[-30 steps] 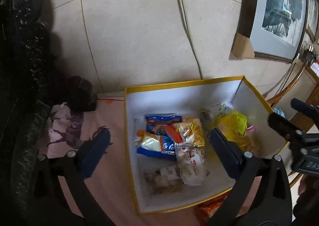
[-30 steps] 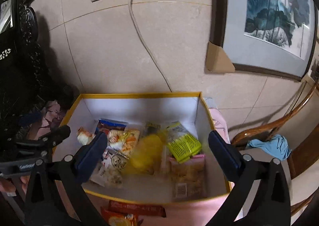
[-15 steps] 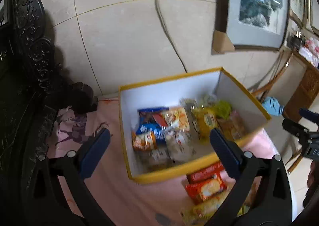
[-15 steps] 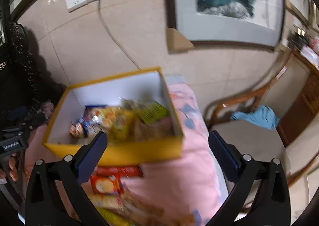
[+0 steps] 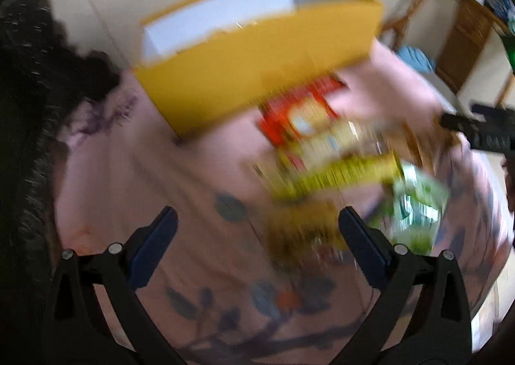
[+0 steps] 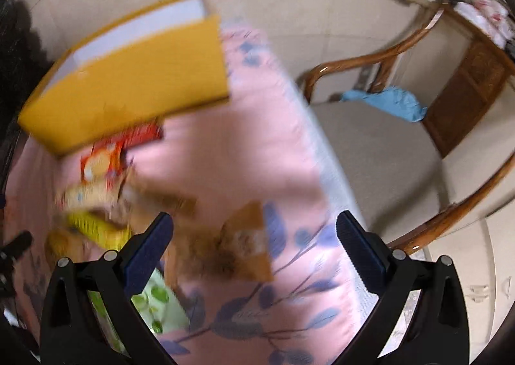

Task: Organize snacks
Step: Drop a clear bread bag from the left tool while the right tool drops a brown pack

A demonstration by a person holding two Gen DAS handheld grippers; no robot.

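Snack packets [image 5: 325,152] blurred beside yellow box [image 5: 257,75], left tongs [image 5: 257,229] and right tongs [image 6: 254,233] spread wide, empty.

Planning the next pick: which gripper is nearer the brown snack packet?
Right. The brown snack packet lies between the right gripper fingers; the left gripper hovers beside the pile, farther off.

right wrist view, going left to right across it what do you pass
yellow box → pink floral tablecloth → blue cloth on the wooden chair → wooden cabinet
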